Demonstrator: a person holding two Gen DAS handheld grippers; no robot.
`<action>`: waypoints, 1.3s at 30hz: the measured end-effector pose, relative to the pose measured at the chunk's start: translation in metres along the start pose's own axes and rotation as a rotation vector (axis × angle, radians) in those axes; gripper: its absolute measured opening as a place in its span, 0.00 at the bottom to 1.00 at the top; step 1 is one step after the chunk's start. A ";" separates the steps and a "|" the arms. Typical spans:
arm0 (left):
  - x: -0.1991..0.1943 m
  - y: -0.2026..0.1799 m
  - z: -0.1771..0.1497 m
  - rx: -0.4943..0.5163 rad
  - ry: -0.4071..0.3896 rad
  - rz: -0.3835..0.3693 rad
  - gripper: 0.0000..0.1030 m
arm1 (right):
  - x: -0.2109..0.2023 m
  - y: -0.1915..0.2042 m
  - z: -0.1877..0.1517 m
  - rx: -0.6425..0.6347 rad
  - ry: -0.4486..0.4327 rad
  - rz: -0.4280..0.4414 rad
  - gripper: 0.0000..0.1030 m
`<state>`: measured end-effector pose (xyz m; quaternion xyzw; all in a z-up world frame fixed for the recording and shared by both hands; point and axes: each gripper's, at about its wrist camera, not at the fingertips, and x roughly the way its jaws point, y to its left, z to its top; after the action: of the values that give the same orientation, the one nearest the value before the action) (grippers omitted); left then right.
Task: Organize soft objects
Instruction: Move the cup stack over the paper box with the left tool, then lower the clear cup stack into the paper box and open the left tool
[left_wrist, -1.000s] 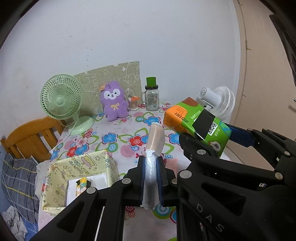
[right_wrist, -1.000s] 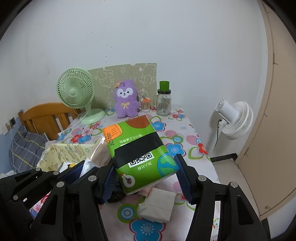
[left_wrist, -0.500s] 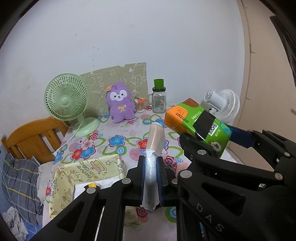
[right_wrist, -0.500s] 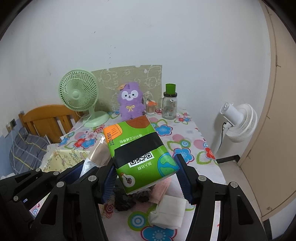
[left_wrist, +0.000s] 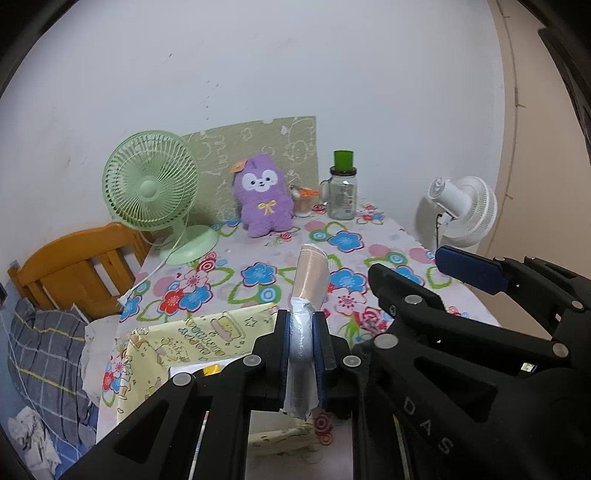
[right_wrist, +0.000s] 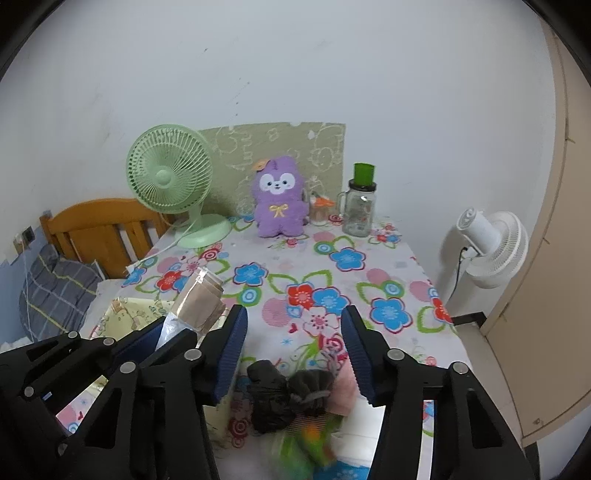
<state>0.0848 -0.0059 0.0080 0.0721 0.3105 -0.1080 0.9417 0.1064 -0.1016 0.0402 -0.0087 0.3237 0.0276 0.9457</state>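
Right tongs (left_wrist: 413, 273) arm reads "DAS" in grey.

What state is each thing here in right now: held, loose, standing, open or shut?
left gripper: jaws shut on the plastic-wrapped pack.
right gripper: jaws open, just been closing, nothing between them.
green tissue pack: blurred below the jaws, loose.
purple plush: sitting upright.
green fan: upright.
glass jar: upright, lid on.

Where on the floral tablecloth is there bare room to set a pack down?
Bare: the middle of the floral tablecloth, between the purple plush toy and the open right gripper, and the right edge. Crowded: back row with the green desk fan and glass jar; near edge holds dark socks.
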 end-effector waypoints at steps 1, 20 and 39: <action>0.002 0.003 -0.001 -0.002 0.005 0.004 0.10 | 0.003 0.003 0.000 -0.007 0.007 0.004 0.52; 0.041 0.033 -0.024 -0.042 0.103 0.022 0.10 | 0.047 0.026 -0.014 -0.020 0.105 0.082 0.52; 0.053 0.052 -0.044 -0.100 0.140 0.044 0.73 | 0.069 0.041 -0.031 -0.038 0.180 0.076 0.59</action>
<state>0.1144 0.0450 -0.0556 0.0391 0.3790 -0.0663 0.9222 0.1395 -0.0585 -0.0259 -0.0168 0.4068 0.0686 0.9108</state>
